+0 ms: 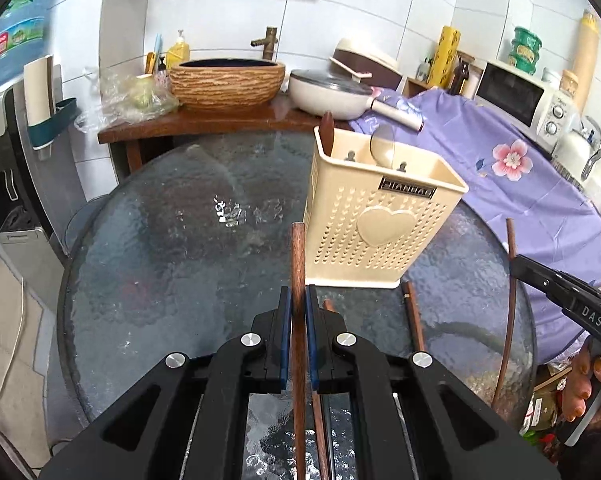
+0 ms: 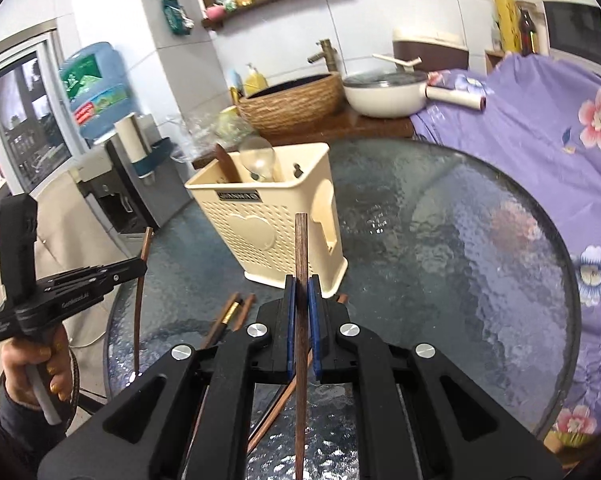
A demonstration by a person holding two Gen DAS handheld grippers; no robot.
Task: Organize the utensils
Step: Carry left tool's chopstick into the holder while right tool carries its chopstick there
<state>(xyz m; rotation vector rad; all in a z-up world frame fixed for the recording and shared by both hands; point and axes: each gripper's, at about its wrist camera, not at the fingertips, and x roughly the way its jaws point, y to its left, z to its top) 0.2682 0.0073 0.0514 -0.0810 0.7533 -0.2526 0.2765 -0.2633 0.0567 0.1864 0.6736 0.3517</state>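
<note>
Round bumpy glass table (image 1: 172, 240) holds my cream plastic utensil basket (image 1: 376, 216). Both tongs, left (image 1: 298, 300) and right (image 2: 301, 292), pinch one brown wooden chopstick (image 1: 298, 264) each. Next I should drop them in.

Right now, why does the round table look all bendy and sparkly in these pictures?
In the left wrist view the fisheye lens bows the glass table and wall tiles into curves, and a white glare patch glints near its middle. In the right wrist view the table rim bulges likewise, glare sits right of the cream utensil holder, and corners go dark.
</note>
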